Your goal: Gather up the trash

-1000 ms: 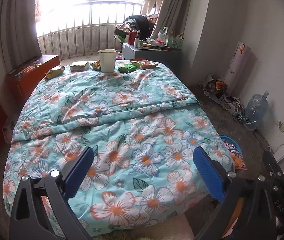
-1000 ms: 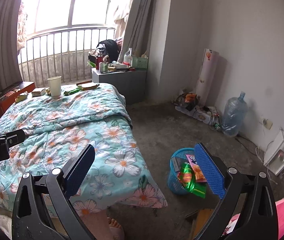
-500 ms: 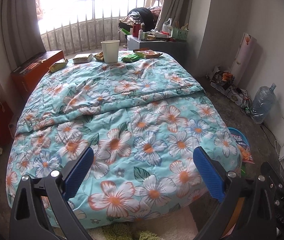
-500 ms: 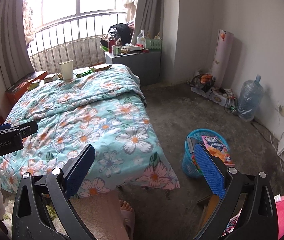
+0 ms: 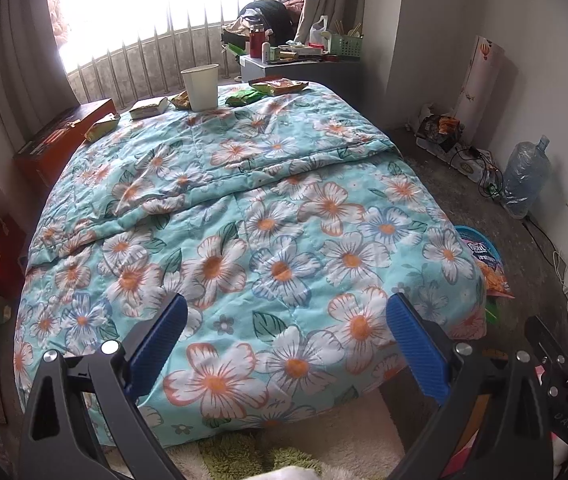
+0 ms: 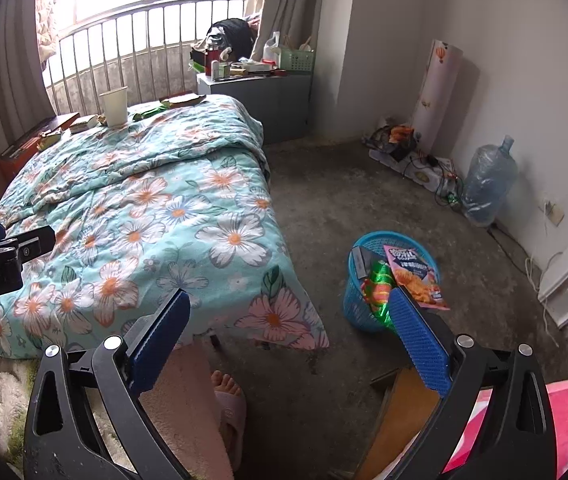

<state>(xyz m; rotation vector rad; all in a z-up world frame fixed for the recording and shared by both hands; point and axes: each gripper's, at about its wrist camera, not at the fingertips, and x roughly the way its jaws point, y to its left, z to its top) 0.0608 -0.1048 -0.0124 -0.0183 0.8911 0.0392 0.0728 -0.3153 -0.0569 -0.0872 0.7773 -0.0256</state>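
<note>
Both wrist views from bed [image 5: 267, 216] foot, facing window

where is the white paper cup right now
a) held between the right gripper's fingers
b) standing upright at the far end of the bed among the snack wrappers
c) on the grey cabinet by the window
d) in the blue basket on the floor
b: the white paper cup stands upright on the floral quilt at the far end of the bed, with snack wrappers lying on either side of it, far from both grippers.
</note>
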